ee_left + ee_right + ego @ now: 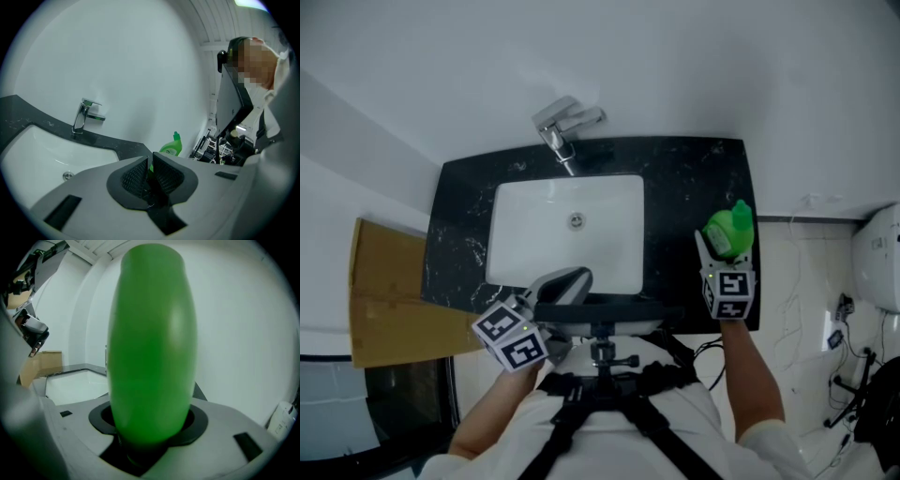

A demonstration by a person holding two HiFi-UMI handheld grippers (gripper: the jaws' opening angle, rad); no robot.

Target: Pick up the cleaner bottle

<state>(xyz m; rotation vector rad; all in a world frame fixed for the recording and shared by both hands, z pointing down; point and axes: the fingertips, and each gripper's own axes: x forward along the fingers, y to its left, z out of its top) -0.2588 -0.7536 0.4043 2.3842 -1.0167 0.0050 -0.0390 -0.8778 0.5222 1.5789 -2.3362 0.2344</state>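
Bottle (152,348), right of the sink (508,246), stands between the right gripper's (727,255) spread jaws; an off-centre squeeze might tip it. The left gripper (151,176), before the sink, is pressed together.

Bright, even light; fisheye views darken and bend at edges.

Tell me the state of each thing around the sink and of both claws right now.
cleaner bottle: upright at the right end of the counter, cap on, between the right claw's jaws.
right claw: open wide around the bottle; no firm grip shows.
left claw: shut, empty.
faucet: off, no water running.
sink basin: empty, no water standing in it.
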